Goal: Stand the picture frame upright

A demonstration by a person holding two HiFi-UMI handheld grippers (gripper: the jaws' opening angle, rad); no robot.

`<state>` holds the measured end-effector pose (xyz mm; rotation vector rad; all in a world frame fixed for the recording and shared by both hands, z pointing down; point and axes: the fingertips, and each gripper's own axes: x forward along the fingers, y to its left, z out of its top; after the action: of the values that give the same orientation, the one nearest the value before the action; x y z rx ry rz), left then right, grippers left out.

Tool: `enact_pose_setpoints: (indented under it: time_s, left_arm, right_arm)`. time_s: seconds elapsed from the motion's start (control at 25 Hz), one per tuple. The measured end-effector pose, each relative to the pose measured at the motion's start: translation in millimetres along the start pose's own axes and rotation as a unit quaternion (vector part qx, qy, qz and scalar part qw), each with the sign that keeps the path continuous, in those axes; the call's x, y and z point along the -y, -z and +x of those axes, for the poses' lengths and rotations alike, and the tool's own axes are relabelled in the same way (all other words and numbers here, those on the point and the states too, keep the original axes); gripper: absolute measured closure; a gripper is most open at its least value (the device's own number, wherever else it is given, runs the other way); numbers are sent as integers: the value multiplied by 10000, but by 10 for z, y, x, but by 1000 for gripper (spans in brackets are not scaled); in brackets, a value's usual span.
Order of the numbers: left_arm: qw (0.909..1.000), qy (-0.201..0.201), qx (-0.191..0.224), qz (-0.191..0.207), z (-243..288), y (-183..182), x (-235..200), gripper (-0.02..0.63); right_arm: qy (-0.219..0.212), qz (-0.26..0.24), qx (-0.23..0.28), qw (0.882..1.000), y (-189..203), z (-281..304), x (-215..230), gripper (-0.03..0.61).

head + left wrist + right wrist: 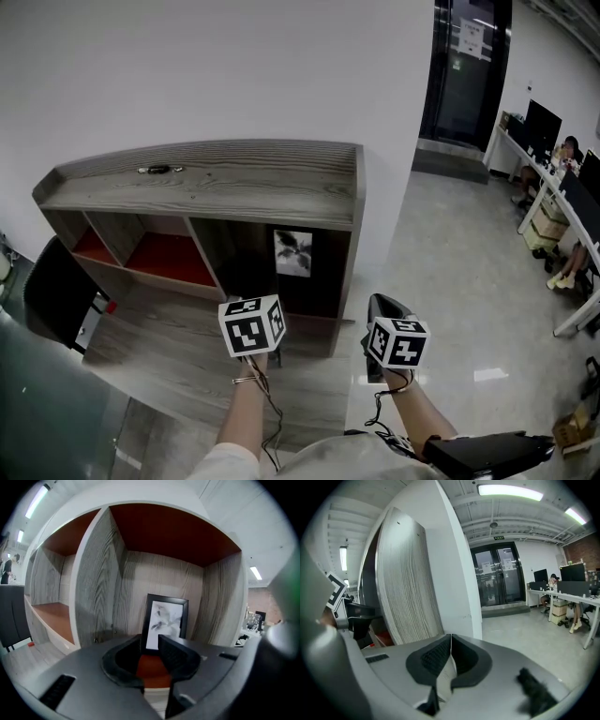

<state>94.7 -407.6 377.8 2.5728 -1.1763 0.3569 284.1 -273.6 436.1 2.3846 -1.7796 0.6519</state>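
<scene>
An open office with a pale floor; a grey wood-grain shelf unit (262, 183) stands against the white wall. In its dark right-hand compartment the picture frame (165, 623) stands upright near the back panel. The left tool (150, 642) faces it with its jaws parted, nothing between them and apart from the frame. The right tool (449, 640), beside the unit, is closed and empty. The job looks done, so any retreat should go straight back without brushing the frame.
</scene>
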Motion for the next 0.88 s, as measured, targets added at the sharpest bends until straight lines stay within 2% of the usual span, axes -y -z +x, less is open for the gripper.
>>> enact_pose_setpoints:
  time_s: [0.56,0.88]
  left_arm:
    - [9991,-391,-34,-170,-923,500,-127,537]
    - [9979,-481,-29,-422,-1386,851,-263,585]
  right_arm:
    - [-271,-152,-15,9995,207,-524,-362,546]
    - [-403,-239,-230,9986,503,-711,-560,546]
